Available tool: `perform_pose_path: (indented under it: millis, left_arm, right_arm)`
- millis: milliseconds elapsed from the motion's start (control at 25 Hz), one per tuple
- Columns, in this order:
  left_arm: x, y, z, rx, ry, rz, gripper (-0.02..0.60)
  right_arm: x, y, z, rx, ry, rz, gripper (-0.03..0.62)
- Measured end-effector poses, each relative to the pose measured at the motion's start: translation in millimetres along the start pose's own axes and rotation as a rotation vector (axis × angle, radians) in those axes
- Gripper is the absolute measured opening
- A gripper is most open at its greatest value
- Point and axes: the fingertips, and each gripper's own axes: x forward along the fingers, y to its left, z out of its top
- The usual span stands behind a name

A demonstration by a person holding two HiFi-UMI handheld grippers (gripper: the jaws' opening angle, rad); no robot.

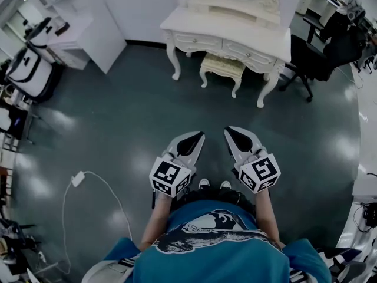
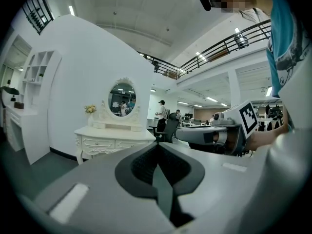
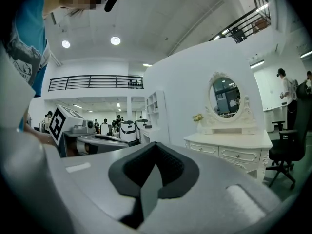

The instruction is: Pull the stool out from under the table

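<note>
A cream upholstered stool [image 1: 222,67] stands tucked partly under the white dressing table [image 1: 227,29] at the far side of the room. Its carved legs rest on the dark floor. My left gripper [image 1: 197,139] and right gripper [image 1: 231,134] hang side by side in front of the person's body, well short of the stool, both shut and empty. In the left gripper view the dressing table [image 2: 112,139] with its oval mirror stands ahead to the left; in the right gripper view the table [image 3: 229,147] stands ahead to the right. The stool is hidden in both gripper views.
A black office chair [image 1: 309,63] stands just right of the table. White shelving [image 1: 76,25] lines the far left wall, with bags and gear [image 1: 29,69] along the left edge. A white cable and plug [image 1: 78,178] lie on the floor to my left.
</note>
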Motion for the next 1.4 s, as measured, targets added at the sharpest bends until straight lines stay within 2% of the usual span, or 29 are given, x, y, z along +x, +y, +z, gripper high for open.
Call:
perform_pose_path:
  millis: [440,680,920,1160,1400]
  left_arm:
    - [8.8,15.1,-19.9,-0.028,0.032,-0.040,0.012]
    - [25.5,33.5,-23.7,-0.049,0.048,-0.021,0.012]
    - [52.9,81.2,-19.7,-0.048,0.057,0.034,0.012]
    - [97.8,151.8,-1.1,-0.026,0.072,0.091,0.012]
    - [165.2,199.3,24.4,-0.022,0.062,0.106,0.012]
  right_arm:
    - [3.5,-7.4,-21.8,0.018,0.056,-0.066,0.003]
    - [24.2,-26.1,-26.2,0.031,0.078,-0.049,0.003]
    - [77.4,-59.8,-27.3,0.066,0.071,0.007,0.003]
    - [145.8,-109.7,-10.7,0.050,0.070,0.040,0.004]
    - [201.8,-181.4,5.0,0.058,0.067,0.052,0.003]
